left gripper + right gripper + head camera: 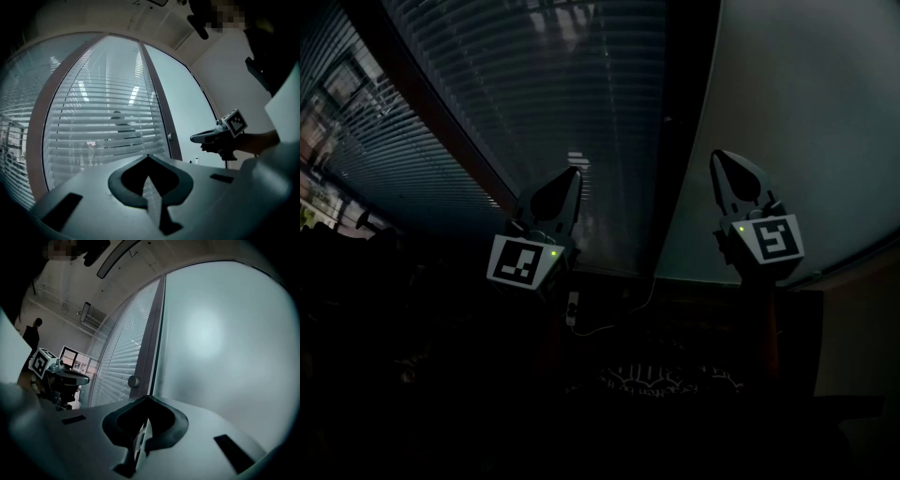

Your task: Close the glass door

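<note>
This is a dim room, with slatted blinds (384,159) running off to the left and a pale panel (806,112) on the right. Between them stands the glass door (572,103), with slats showing across its pane. Its dark frame (680,141) carries a small round knob (134,380) on the edge next to the pale panel. I can't tell whether the door sits fully home.

Both claws are held up level, pointing that way, and neither touches the door. The left gripper (575,173) has its jaws pinched together on nothing, in front of the pane. The right gripper (718,156) is likewise closed and empty, just right of the frame.
</note>
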A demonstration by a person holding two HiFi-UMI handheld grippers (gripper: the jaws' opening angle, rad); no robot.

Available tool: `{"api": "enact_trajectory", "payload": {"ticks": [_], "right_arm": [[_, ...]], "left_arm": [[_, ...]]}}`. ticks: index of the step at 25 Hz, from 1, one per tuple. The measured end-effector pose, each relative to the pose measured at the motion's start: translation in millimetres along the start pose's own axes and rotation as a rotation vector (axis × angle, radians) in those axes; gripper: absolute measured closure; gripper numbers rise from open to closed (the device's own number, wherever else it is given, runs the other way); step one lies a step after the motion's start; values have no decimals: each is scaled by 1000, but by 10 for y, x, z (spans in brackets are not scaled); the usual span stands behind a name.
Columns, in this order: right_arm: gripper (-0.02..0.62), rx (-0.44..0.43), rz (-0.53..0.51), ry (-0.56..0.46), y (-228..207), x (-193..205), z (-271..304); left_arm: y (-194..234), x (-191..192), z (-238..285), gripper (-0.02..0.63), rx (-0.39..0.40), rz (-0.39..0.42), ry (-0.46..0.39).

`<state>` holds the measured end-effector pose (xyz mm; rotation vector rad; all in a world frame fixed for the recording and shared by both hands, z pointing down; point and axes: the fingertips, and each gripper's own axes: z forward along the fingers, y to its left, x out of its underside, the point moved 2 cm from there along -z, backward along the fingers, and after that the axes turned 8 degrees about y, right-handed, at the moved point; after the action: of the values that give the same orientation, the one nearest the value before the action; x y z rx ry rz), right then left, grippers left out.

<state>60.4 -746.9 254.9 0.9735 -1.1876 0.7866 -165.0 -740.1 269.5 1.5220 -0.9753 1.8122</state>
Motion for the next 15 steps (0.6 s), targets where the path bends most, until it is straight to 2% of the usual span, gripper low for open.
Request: {"api": "enact_trajectory", "payload": {"ticks": [15], "right_arm": [[594, 14, -31, 18, 68, 11, -25]], "left_arm": [[7, 11, -111, 615, -16, -4, 1]]}}
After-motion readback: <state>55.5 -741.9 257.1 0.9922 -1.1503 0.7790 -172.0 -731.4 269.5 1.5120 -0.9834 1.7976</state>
